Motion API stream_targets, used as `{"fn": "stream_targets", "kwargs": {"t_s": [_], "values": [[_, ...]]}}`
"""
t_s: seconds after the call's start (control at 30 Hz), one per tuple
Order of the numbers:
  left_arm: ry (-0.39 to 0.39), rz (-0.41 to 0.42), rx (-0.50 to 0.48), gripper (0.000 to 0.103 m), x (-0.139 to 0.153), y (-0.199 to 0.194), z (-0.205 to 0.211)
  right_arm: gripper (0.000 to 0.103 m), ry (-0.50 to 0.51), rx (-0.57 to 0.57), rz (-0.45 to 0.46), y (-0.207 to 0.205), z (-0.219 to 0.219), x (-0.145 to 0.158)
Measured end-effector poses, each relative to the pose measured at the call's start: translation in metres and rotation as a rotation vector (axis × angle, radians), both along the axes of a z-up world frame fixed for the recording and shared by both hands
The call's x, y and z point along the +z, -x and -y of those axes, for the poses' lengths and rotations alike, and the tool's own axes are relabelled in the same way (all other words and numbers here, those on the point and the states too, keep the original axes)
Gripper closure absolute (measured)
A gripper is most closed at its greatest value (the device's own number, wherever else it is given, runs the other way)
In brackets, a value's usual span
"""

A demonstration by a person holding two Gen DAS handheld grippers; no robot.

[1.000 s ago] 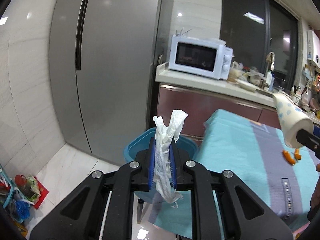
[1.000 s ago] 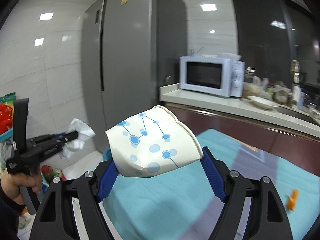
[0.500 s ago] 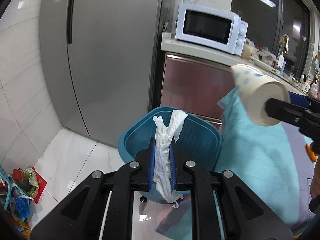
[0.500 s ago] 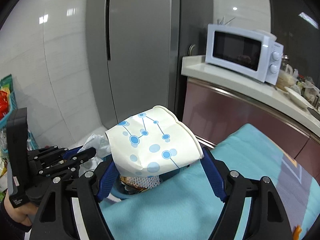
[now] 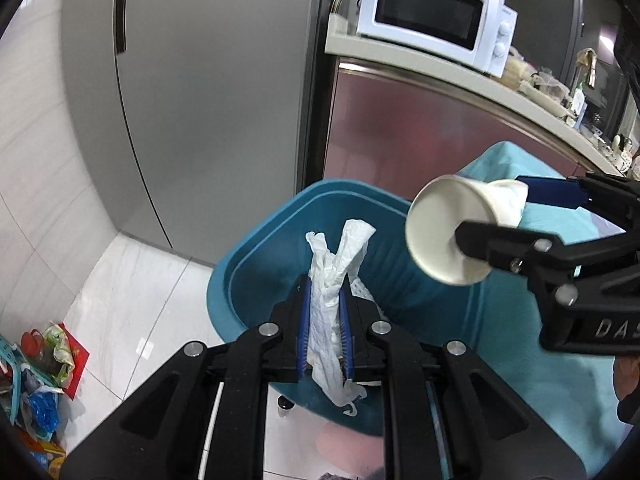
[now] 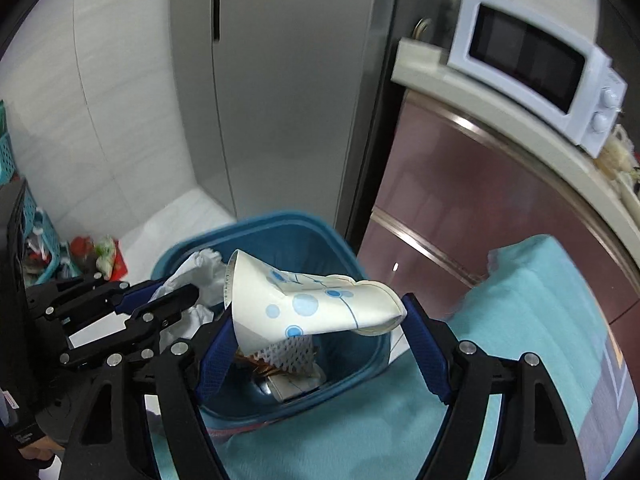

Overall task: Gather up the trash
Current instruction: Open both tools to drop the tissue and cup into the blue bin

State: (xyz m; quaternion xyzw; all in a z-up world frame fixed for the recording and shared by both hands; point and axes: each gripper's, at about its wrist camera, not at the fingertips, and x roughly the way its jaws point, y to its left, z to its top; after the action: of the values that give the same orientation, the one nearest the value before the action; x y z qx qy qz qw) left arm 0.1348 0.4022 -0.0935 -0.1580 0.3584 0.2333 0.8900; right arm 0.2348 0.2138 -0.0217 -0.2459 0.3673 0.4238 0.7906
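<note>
I count two grippers (image 5: pixel 325 300) (image 6: pixel 316 332), one crumpled tissue (image 5: pixel 332 300), one dotted paper cup (image 6: pixel 308 308) and one blue bin (image 6: pixel 344 248). Behind them I see one microwave (image 5: pixel 432 12) and one refrigerator (image 5: pixel 208 80). One teal cloth (image 6: pixel 540 320) lies beside the bin.

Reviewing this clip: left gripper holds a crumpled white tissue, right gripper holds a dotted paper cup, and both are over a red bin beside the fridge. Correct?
Not quite: the bin is blue, not red, as the right wrist view shows. The rest holds: the left gripper is clamped on the crumpled white tissue, the right gripper holds the dotted paper cup, and both are over the bin beside the fridge.
</note>
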Motion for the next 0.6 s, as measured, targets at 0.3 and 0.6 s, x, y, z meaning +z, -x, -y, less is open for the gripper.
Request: {"fn": "stream_targets", "kwargs": {"t_s": [0.3,0.6], "values": [[0.028,-0.038,-0.001,0.085,-0.023,-0.028,-0.012,0.027,0.073,-0.007,-0.053,-0.018,-0.020,-0.024],[0.030,-0.030,0.016,0.052,-0.029,-0.031,-0.016,0.022,0.034,-0.054,-0.067,-0.031,-0.012,-0.023]]}}
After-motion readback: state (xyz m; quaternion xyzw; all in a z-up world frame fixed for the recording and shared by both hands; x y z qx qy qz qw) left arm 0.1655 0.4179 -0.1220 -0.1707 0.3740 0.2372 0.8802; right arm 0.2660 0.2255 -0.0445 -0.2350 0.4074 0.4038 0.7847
